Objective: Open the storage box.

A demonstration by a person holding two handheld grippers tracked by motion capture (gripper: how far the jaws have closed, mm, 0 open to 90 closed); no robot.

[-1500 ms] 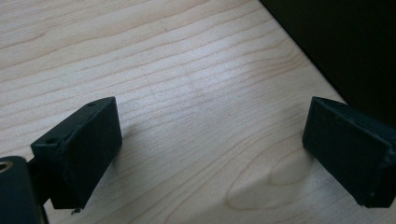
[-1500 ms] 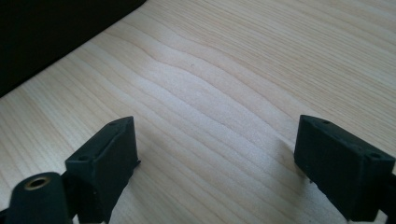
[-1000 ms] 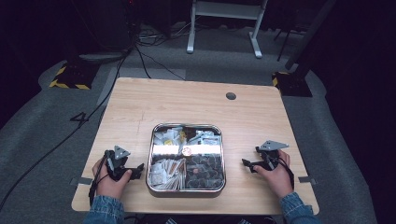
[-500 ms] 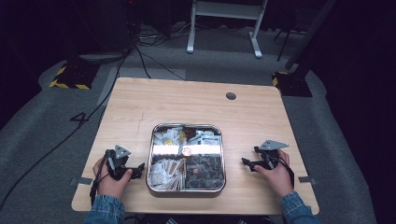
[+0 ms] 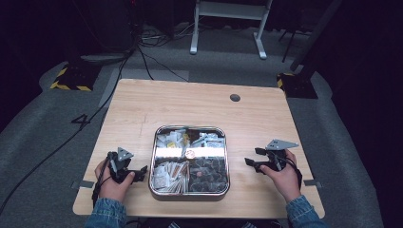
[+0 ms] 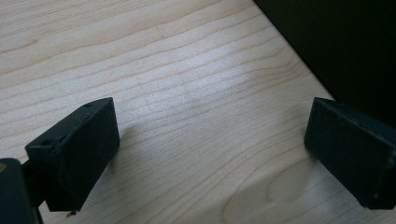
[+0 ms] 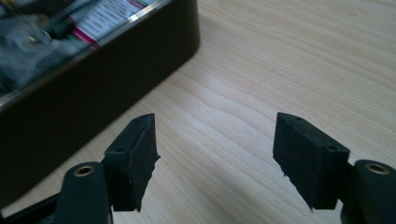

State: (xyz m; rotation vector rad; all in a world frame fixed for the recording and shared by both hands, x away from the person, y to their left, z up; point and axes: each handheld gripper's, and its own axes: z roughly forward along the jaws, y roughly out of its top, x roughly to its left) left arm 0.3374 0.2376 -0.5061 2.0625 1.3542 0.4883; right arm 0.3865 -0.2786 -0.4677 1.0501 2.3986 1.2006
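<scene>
Right gripper point(image 5: 253, 161), jaws apart (just been closing, nothing between), faces the tray point(image 5: 157, 142), contents blurred.

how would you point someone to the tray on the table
On the wooden table, look near the front edge, midway between the person's two hands. The tray is a square shiny metal box with rounded corners, packed with small packets; nothing else sits between the grippers.

Light from above falls on the tabletop point(image 5: 142, 114) while the floor around it lies dim, almost black at the edges. The metal tray point(image 5: 153, 156) glints with glare. In both gripper views the near jaws look soft, casting faint shadows on bright wood.
</scene>
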